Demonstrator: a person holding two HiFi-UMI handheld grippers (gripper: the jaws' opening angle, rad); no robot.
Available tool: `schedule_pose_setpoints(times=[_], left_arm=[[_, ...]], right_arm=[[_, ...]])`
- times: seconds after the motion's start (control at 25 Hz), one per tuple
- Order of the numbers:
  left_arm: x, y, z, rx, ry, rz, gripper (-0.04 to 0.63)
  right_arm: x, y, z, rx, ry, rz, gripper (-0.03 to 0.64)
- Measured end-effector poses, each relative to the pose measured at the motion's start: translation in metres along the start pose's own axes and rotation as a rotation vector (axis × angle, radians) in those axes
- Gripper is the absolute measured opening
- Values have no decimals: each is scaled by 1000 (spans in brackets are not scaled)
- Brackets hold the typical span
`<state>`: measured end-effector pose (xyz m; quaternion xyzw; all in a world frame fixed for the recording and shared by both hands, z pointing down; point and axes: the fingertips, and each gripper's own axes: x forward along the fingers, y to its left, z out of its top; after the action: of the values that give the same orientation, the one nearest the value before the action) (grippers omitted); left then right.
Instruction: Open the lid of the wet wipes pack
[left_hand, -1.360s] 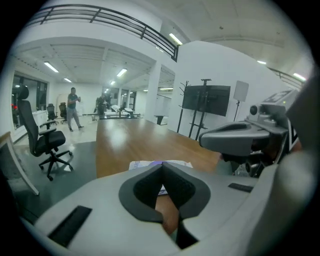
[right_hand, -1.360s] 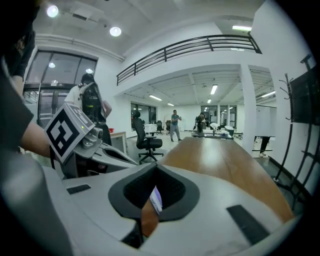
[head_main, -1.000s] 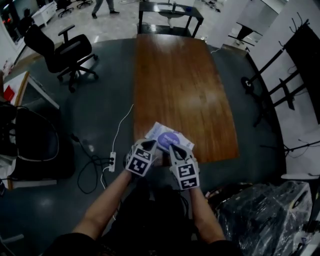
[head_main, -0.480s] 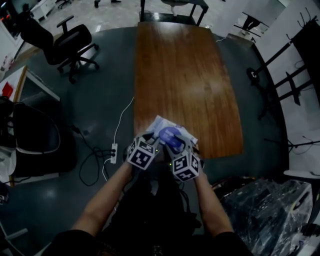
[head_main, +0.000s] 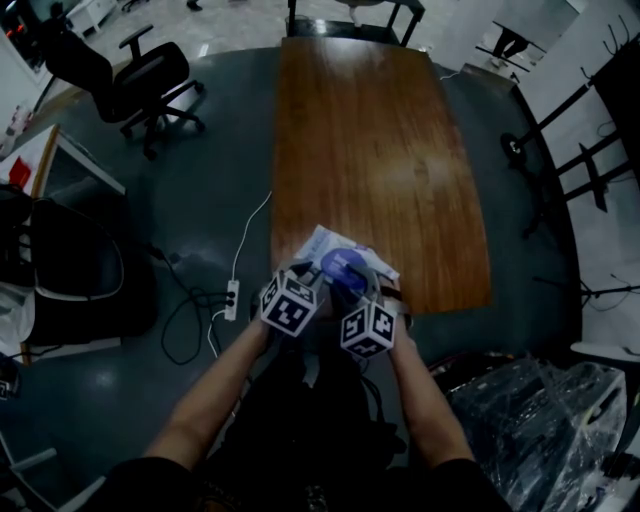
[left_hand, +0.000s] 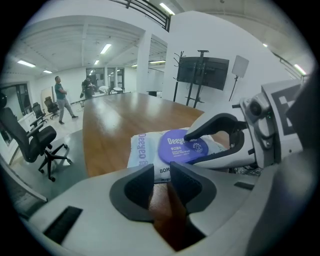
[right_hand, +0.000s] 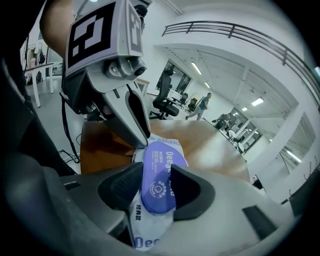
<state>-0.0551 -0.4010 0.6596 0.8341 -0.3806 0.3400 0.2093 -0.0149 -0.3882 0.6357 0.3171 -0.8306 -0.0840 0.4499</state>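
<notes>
The long table (head_main: 380, 150), glossy brown wood with rounded corners, stretches away ahead of both claws, and its near end lies under them. The left gripper (left_hand: 161, 172), smooth pale plastic with matte dark pads, has just been opening. Its jaws stand a narrow gap apart with only bare wood between them. The right gripper (right_hand: 156, 170) has just been opening too. Its jaws are spread with the lid between them, and neither pad visibly presses on it.

The wet wipes pack (left_hand: 142, 152), a soft white crinkled pouch, lies flat just beyond the left tips and reaches under the right ones. Its lid (left_hand: 179, 150) is a stiff purple oval with pale print.

Only the left gripper view shows one right finger (left_hand: 215, 124) lying atop the lid, the other alongside its edge. Only the head view shows both marker cubes (head_main: 292, 305).
</notes>
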Motion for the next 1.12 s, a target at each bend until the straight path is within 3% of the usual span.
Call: schedule_pose_setpoints(times=[0.28,0.52,0.68,1.12], left_arm=[[7,-3,-5,54,70,41,81],[11,-7,-7,62,84,29,74],[13,-2,-9,15,86,-5,74],[14,-3,-8,-52,69,-45,74]], right_arm=[[-3,-1,4,52,-13,71,162],[-12,-5,8,109,-56,112,126],[-18,-17,21,160,-105,122,98],[-25,-101,25,297,-179,-49,97]])
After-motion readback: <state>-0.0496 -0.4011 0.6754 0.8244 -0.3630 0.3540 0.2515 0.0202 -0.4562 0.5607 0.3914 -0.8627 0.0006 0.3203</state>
